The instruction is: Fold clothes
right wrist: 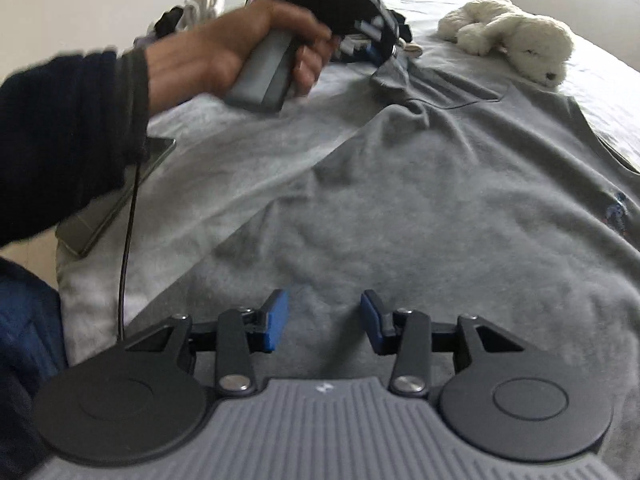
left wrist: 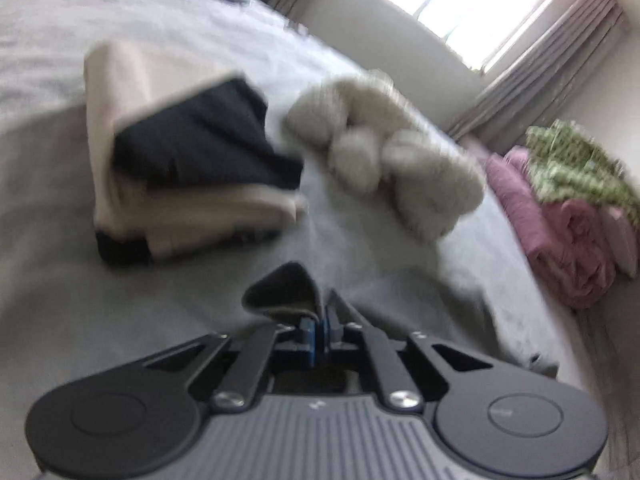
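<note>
A grey sweatshirt (right wrist: 420, 200) lies spread over the bed, wrinkled, with its far end lifted. My left gripper (left wrist: 322, 320) is shut on a pinched fold of that grey sweatshirt (left wrist: 284, 292), which bulges up to the left of the fingers. In the right wrist view the left gripper (right wrist: 384, 50) is held by a hand (right wrist: 240, 40) at the far end of the garment, gripping its edge. My right gripper (right wrist: 324, 322) hovers open just above the near part of the sweatshirt, nothing between its blue pads (right wrist: 276, 320).
A folded stack of beige and black clothes (left wrist: 188, 168) sits on the bed beyond the left gripper. A white plush toy (left wrist: 384, 148) (right wrist: 516, 36) lies to its right. Pink and green bedding (left wrist: 568, 208) is piled at the bed's right edge. A tablet (right wrist: 116, 196) with a cable lies on the left.
</note>
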Tool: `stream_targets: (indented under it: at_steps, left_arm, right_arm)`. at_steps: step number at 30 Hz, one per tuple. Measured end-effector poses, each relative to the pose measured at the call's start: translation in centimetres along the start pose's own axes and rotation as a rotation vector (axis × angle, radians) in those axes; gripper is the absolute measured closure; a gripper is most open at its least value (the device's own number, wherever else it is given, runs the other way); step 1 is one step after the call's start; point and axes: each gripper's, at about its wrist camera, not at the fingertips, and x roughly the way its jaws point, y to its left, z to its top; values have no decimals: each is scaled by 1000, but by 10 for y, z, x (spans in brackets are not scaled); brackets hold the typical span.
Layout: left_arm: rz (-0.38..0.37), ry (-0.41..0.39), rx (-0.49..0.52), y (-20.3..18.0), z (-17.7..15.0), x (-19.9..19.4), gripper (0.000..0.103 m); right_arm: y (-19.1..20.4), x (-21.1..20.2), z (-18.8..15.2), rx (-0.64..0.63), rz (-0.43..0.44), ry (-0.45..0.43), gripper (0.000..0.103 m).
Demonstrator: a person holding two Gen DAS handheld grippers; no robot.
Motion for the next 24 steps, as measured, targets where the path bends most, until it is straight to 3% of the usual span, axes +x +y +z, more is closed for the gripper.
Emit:
stream_targets:
  at_steps: [5, 8, 9, 11, 12, 18, 20, 22, 24]
  left_arm:
    - [4, -113, 5, 4, 30, -11, 103]
    - [0, -68, -6, 6, 31, -5, 103]
    - [-8, -48, -12, 6, 27, -6, 99]
    - [-20, -22, -26, 7, 17, -10, 78]
    - [-21, -12, -28, 7, 12, -11, 62]
    - [1, 41, 5, -3, -5, -5, 34]
    - [10, 44, 30, -6, -7, -4, 40]
    - [10, 36, 53, -9, -6, -6, 91]
    - [10, 28, 76, -11, -5, -8, 98]
  right_arm:
    - [-1, -1, -4, 44, 16, -22, 56]
    - [2, 1, -6, 42, 3, -31, 56]
    - [3, 1, -6, 42, 0, -35, 56]
    - [4, 0, -6, 54, 1, -40, 56]
    - [3, -1, -6, 60, 5, -41, 56]
    - [15, -6, -3, 71, 86, -60, 56]
    - [23, -5, -3, 55, 99, -54, 56]
    - [28, -4, -6, 56, 117, -46, 56]
    - [32, -3, -8, 57, 135, -36, 56]
